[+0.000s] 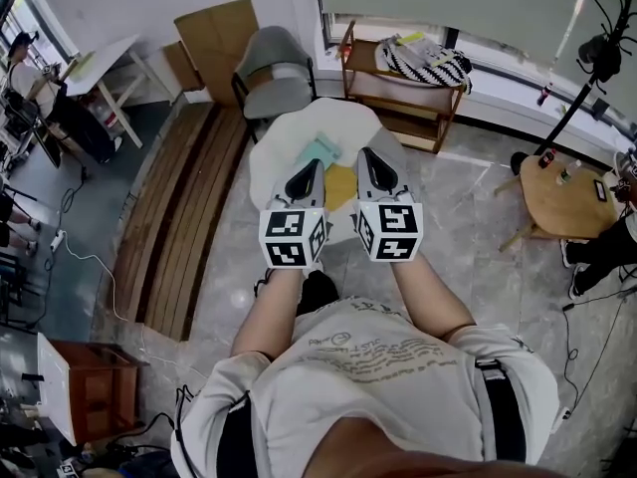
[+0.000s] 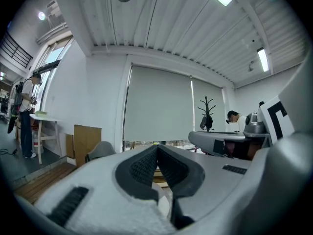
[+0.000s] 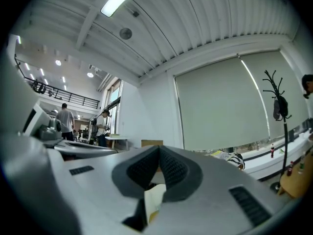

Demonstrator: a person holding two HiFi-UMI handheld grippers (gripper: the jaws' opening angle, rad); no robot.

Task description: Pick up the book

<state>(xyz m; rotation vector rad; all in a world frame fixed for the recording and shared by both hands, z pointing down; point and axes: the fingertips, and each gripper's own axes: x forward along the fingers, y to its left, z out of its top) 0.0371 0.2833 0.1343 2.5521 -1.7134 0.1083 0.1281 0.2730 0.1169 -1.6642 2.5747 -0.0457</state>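
In the head view, a round white table (image 1: 338, 122) stands in front of the person, and a thin pale teal book (image 1: 318, 150) lies flat on its top, with a flat yellow sheet-like thing (image 1: 341, 185) just beside it on the person's side. The left gripper (image 1: 315, 167) reaches over the table's near edge with its tip at the near end of the book; whether it touches the book cannot be told. The right gripper (image 1: 368, 157) is level over the same table, to the right of the book. A grey padded chair (image 1: 274, 68) stands at the table's far side, and a low wooden shelf (image 1: 398, 93) stands beyond the table to the right. In the left gripper view, the left gripper (image 2: 157, 148) has its two dark ribbed pads pressed together at the tip, with nothing between them. In the right gripper view, the right gripper (image 3: 159, 150) likewise has its pads closed against each other and empty; a pale cream patch shows through the gap lower down.
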